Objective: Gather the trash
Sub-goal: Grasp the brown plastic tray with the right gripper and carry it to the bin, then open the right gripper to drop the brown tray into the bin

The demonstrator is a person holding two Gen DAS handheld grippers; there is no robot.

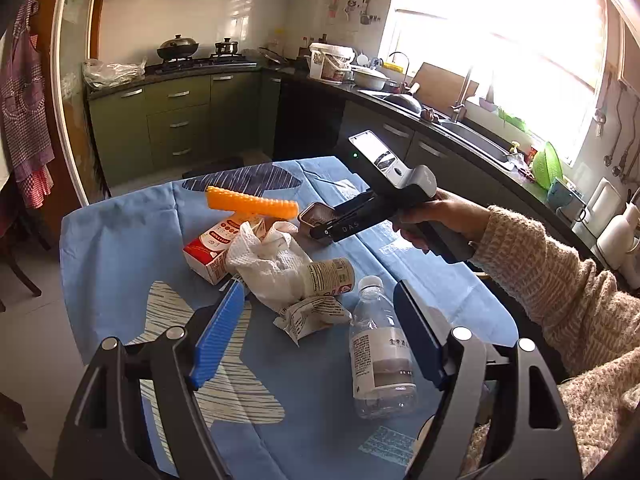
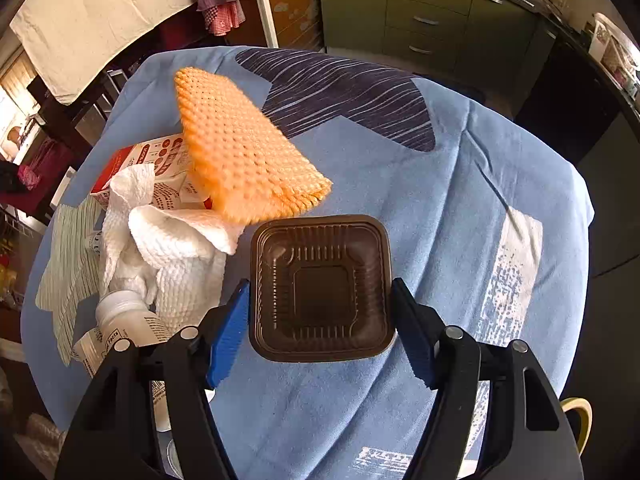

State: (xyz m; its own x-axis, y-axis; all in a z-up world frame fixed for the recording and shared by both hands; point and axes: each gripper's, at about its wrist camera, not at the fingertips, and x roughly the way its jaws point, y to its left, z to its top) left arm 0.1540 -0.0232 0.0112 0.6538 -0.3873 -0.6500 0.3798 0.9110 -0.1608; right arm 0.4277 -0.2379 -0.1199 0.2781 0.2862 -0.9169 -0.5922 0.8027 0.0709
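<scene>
The right tongs (image 2: 320,328) point steeply down at the bench (image 2: 460,208), which is draped in a blue cloth. Their blue pads stand on either side of a brown plastic tray (image 2: 320,288), close against its left and right edges; whether they actually press on it I cannot tell. The tray is square with rounded corners, lies flat with its open side up, and has no clear long axis.

The left tongs (image 1: 316,332) are released and wide apart, holding nothing. Between and beyond their pads lies a clear plastic bottle (image 1: 380,356), on its side, its long axis running away from the camera and its white cap at the far end.

Left of the tray sits a heap of trash: a crumpled white paper towel (image 2: 172,248), a red and white carton (image 2: 140,160), a white labelled bottle (image 2: 116,324) lying down, and an orange bumpy foam sheet (image 2: 244,148) tilted over the carton. A crushed printed wrapper (image 1: 312,314) lies by the clear bottle.
</scene>
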